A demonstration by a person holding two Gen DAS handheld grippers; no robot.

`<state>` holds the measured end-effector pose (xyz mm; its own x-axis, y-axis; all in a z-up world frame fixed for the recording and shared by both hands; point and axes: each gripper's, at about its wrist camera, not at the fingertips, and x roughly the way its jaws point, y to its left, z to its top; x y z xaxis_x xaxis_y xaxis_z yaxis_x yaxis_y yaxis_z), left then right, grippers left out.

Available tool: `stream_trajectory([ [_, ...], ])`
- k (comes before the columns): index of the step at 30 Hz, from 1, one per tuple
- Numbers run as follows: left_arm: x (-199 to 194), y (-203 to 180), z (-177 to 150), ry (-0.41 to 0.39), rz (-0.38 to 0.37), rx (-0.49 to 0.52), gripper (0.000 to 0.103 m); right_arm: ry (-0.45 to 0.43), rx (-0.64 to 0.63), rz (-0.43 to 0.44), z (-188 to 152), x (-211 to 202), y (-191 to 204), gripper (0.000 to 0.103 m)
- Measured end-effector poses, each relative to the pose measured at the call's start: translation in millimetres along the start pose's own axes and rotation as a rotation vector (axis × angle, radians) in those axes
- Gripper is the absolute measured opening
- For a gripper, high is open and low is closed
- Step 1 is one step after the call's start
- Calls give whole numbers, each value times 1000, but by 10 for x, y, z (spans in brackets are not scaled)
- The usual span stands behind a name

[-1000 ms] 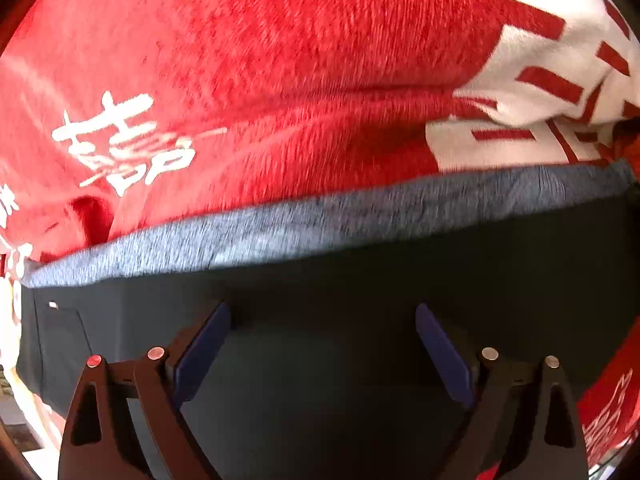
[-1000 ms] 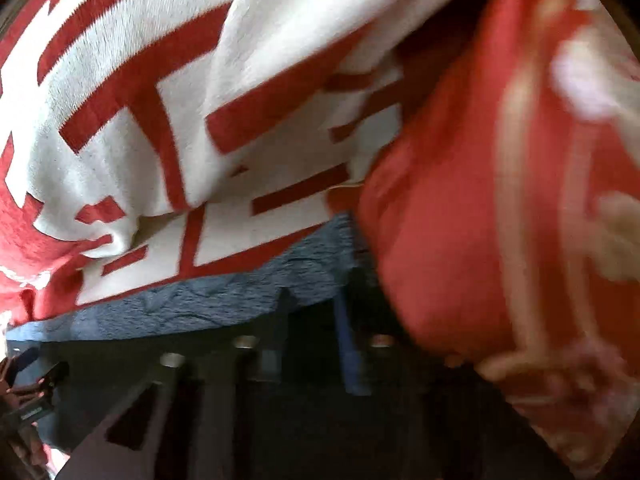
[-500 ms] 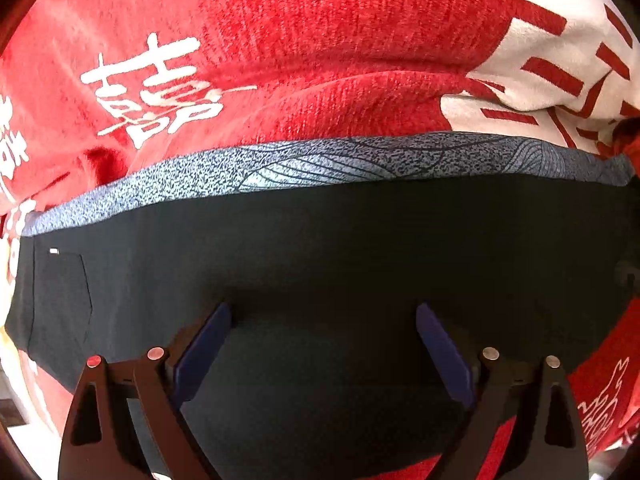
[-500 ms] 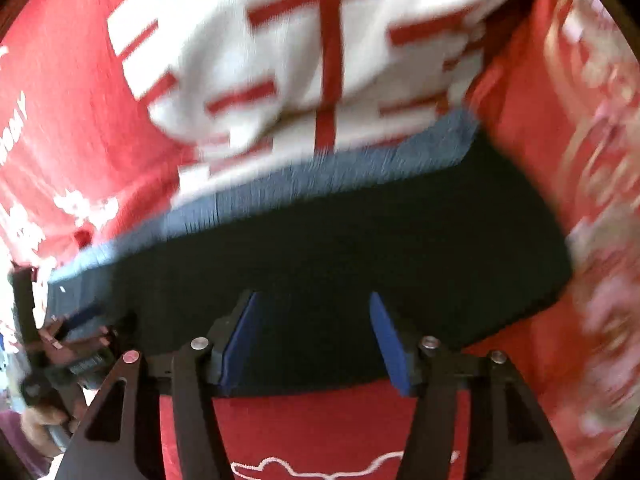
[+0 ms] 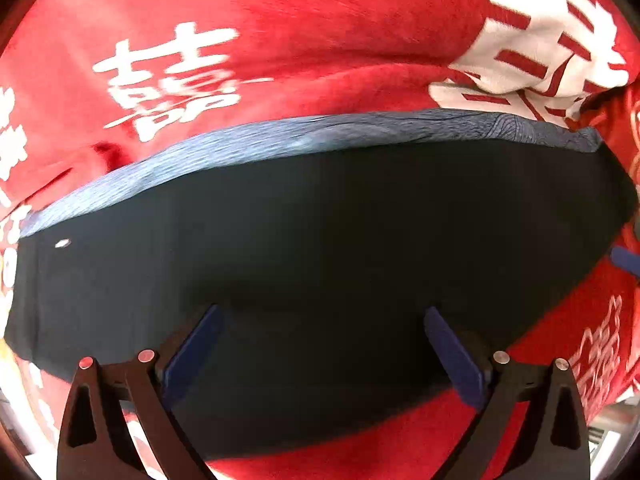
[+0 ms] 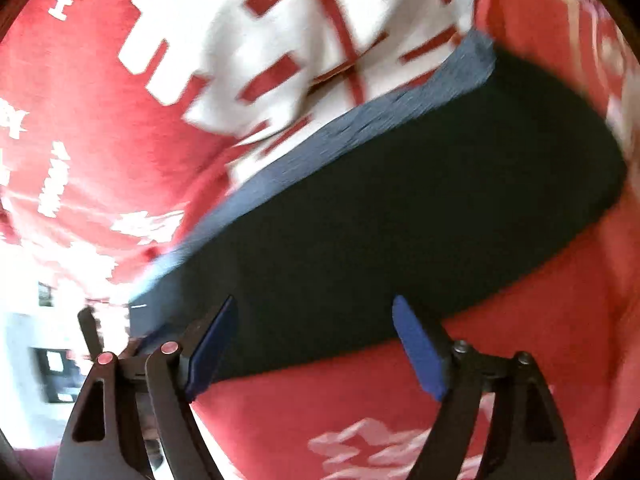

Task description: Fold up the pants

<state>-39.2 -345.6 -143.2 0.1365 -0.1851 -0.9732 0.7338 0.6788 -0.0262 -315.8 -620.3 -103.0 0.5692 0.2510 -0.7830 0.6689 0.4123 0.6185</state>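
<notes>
Dark folded pants [image 5: 320,240] with a grey-blue patterned waistband [image 5: 280,136] lie flat on a red blanket [image 5: 320,20]. My left gripper [image 5: 322,314] hovers over the pants' near half. Its jaws are opening wide and nothing sits between the blue pads [image 5: 192,356]. In the right wrist view the pants [image 6: 400,208] run slantwise, with the waistband [image 6: 360,128] on the far side. The right gripper [image 6: 314,302] hangs over their near edge, its jaws opening, with no cloth between them. A blue pad at the right rim [image 5: 624,260] looks like the other gripper's.
The red blanket [image 6: 100,120] has white characters and a big white patch [image 5: 552,40] beyond the waistband. It bunches up at the far right [image 6: 580,20]. Past the blanket's left edge is a bright room [image 6: 24,320].
The right gripper, shut close against the pants' waistband end a second ago, has opened and drawn back. The left gripper has drawn back too, so more of the pants shows.
</notes>
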Motion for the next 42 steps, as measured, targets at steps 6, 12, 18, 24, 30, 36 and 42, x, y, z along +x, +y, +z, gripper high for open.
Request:
stream_trajectory([
  [6,-279,1108,-185,-28,98,-57,102,147,-2,204,-834,687,886,73],
  [12,-91,2326,-240,-20,272,-101,102,253,18,341,-1285,1604,1465,43],
  [18,198,2857,-379,-14,179,-113,103,243,43,311,-1373,1809,1452,44],
  [24,247,2948,-422,-54,133,-93,103,182,92,316,-1241,1850,1414,44],
  [30,201,3081,-448,-44,85,-73,103,125,57,247,-1132,1729,1646,9],
  [36,183,3050,-469,-46,109,-55,103,174,52,103,-1480,1777,1420,6],
  [42,-168,2789,-530,-23,120,-80,103,198,-33,21,-1442,1375,1361,25],
])
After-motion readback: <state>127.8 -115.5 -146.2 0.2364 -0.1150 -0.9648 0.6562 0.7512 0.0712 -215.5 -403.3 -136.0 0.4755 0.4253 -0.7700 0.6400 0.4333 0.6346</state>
